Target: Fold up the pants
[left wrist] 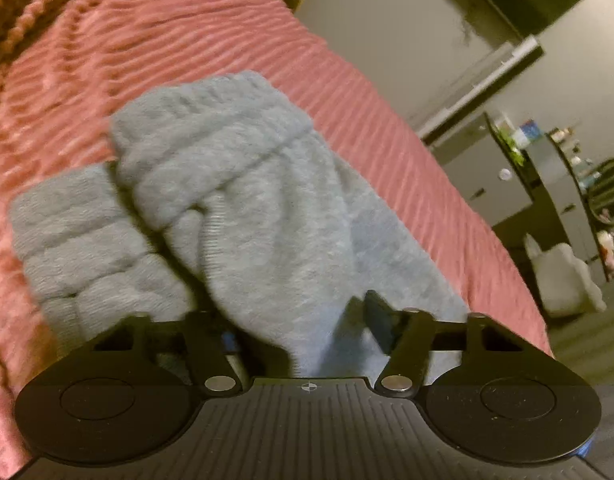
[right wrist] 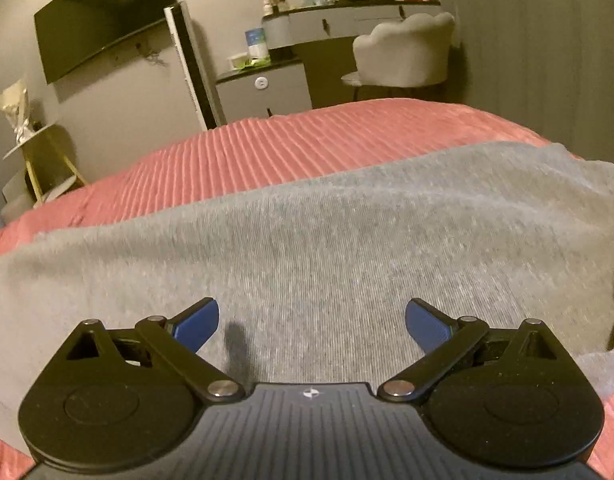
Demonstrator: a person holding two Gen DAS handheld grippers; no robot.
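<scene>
the pink ribbed bedspread (right wrist: 291, 148) fills most of both views, its ridges running across a bed that meets a grey-walled room at its far edge. on it lie the light grey knit sweatpants (right wrist: 307, 232), spread broad and flat under the right wrist camera, where the cloth reaches from the left edge to the right edge of the view. in the left wrist view the same sweatpants (left wrist: 267, 208) are bunched up close to the lens, with the two ribbed cuffs (left wrist: 211, 132) showing, one raised above the other and the lower one resting on the bedspread (left wrist: 187, 32) to the left.

beyond the bed the right wrist view shows a dark flat television (right wrist: 103, 16) on the wall, a grey scalloped chair (right wrist: 407, 48) at a grey vanity desk (right wrist: 331, 24) with small bottles on top, and a small gold-legged side table (right wrist: 43, 152) at the left.

the right gripper (right wrist: 312, 322) hovers over the flat cloth with its blue-padded fingers (right wrist: 197, 326) spread wide, nothing between them; whether the tips touch the fabric cannot be told. the left gripper (left wrist: 297, 320) has its black fingers (left wrist: 379, 320) drawn in to a middling gap, with a fold of the grey cloth lying between them and covering the left finger; the frame is too blurred to tell whether the pads actually pinch it.
</scene>
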